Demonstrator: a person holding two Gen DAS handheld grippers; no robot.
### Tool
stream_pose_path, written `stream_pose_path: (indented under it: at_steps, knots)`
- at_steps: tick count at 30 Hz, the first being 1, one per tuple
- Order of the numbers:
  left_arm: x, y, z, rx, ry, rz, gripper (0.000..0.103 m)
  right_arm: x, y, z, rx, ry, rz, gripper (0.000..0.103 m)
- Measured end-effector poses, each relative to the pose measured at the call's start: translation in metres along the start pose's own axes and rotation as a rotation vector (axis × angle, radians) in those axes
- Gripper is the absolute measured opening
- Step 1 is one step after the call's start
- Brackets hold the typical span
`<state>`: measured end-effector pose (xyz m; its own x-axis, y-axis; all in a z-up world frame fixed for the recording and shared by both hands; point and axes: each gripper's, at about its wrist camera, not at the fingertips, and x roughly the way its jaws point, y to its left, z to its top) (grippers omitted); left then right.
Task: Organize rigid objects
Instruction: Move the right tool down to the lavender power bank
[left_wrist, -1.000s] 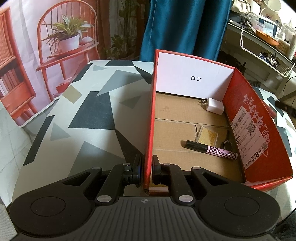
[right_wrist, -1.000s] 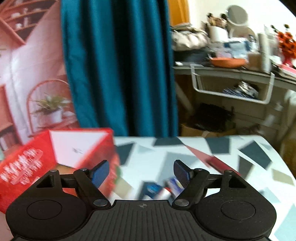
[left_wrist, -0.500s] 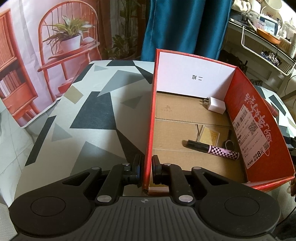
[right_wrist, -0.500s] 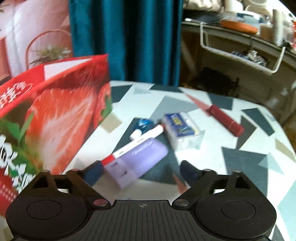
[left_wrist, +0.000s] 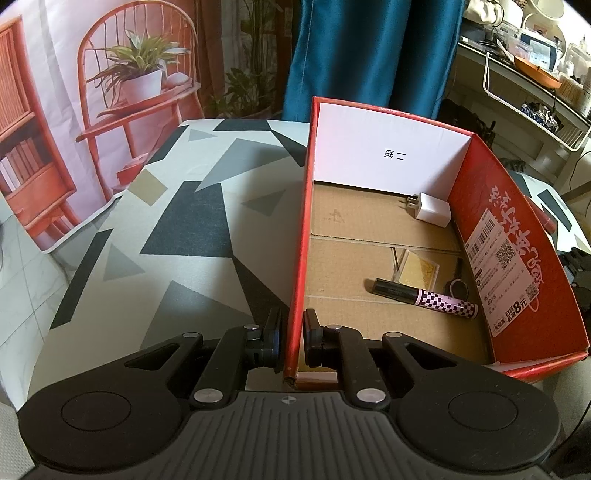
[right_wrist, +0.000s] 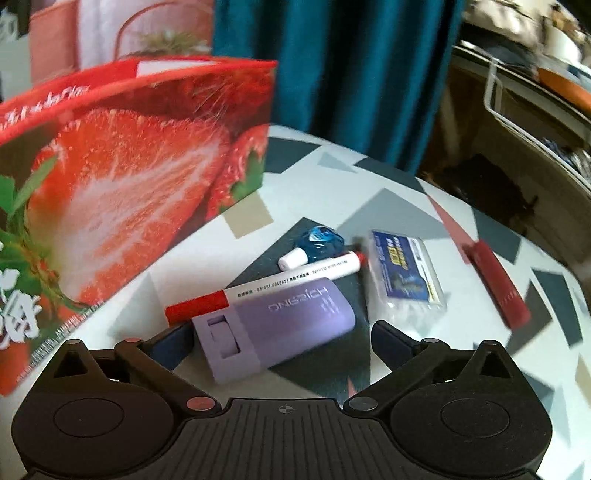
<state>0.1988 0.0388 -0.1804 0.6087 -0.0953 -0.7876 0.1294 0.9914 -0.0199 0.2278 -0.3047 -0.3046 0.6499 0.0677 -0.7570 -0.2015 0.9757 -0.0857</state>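
My left gripper is shut on the near left wall of the red strawberry box. Inside the box lie a white charger, a checkered marker, a gold card and a small ring-shaped item. My right gripper is open, low over the table, its fingers on either side of a purple case. A red-capped white marker lies just behind the case. The box's outer wall stands to the left.
A blue bottle with a white cap, a clear packet with a blue label and a dark red tube lie on the patterned table. A teal curtain and cluttered shelves stand behind.
My right gripper has dropped toward the table and moved in on the purple case, which now sits between its open fingers. The left gripper has kept its hold on the box wall.
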Motion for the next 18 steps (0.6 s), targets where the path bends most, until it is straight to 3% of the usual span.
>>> stream_pose_path:
  at_steps: [6, 9, 18]
  knots:
    - [0.001, 0.0, 0.0, 0.002, 0.001, 0.006, 0.014, 0.01, -0.003, 0.009, 0.017, 0.013, 0.035, 0.101]
    - [0.0, 0.0, 0.0, 0.002, 0.002, 0.006, 0.014, 0.012, -0.006, 0.007, 0.084, 0.011, 0.071, 0.093]
    - [0.0, 0.001, -0.001, -0.005, -0.002, 0.002, 0.014, -0.002, 0.01, -0.009, 0.257, -0.016, -0.075, 0.092]
